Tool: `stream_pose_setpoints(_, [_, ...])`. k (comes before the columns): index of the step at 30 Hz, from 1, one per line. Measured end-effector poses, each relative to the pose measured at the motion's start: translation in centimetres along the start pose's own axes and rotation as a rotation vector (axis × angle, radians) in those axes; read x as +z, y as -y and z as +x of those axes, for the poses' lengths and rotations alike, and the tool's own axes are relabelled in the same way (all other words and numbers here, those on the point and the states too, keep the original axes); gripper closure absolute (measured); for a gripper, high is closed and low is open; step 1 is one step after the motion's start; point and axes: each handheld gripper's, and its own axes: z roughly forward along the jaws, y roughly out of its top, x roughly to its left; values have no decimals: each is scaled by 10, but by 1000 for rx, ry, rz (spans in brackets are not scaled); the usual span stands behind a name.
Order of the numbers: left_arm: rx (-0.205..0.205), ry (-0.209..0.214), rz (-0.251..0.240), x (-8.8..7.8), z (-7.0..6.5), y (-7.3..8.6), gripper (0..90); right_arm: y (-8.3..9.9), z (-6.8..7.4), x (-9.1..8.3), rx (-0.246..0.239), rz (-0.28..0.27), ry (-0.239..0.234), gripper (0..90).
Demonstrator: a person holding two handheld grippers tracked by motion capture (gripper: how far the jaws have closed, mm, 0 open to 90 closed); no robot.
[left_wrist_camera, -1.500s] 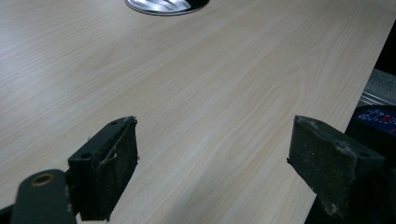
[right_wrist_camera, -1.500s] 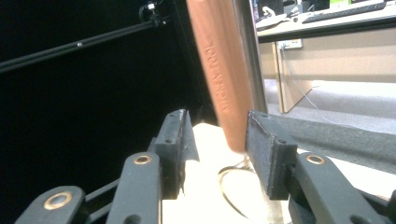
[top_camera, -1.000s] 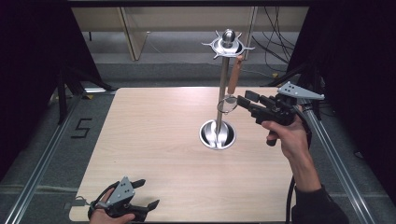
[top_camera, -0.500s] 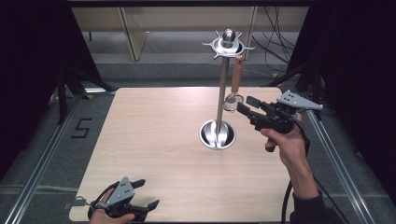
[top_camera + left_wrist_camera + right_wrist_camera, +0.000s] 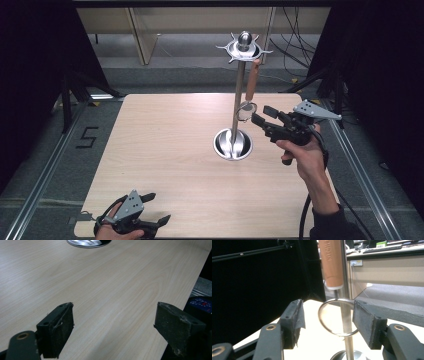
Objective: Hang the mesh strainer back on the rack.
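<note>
- Left of the table point(image 5: 150, 150), you see a "5" point(image 5: 87, 137) marked on the floor.
- The brown handle point(image 5: 332, 262) hanging beside the stand's pole point(image 5: 345, 290) carries embossed lettering, partly readable: "NICH".

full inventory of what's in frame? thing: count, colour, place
table: 1, light wood, centre of the high view
stand: 1, silver metal, pole on a round base with a hooked crown on top, right of the table's centre
utensil: 1, brown handle with a metal ring at its lower end, hanging from the stand's crown beside the pole
floor marking "5": 1, black, left of the table
right gripper: 1, black, open, jaws either side of the utensil's ring, no contact clear
left gripper: 1, black, open, at the table's near edge
right hand: 1, holding the right gripper
left hand: 1, under the left gripper
</note>
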Motion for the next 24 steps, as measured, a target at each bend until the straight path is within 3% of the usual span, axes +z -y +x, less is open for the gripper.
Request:
stream_pose_setpoints(6, [-8, 3, -4, 0, 1, 0, 151, 2, 1, -1, 1, 5, 0, 393])
stream_pose_setpoints(7, [-35, 2, -3, 0, -1, 0, 151, 3, 0, -1, -12, 2, 8, 391])
stream_pose_setpoints(17, [-14, -9, 13, 0, 1, -2, 151, 11, -5, -8, 0, 37, 22, 379])
stream_pose_setpoints(18, [-12, -5, 13, 1, 1, -2, 152, 12, -6, -8, -18, 39, 25, 378])
stream_pose_setpoints(19, [-25, 4, 5, 1, 1, -2, 151, 14, -6, -9, -11, 43, 27, 378])
stream_pose_setpoints(21, [-10, 6, 4, 1, 2, -2, 152, 18, -7, -10, -4, 57, 29, 378])
stream_pose_setpoints(24, [-36, 3, -7, 2, 1, -1, 152, 23, -8, -12, -10, 76, 26, 377])
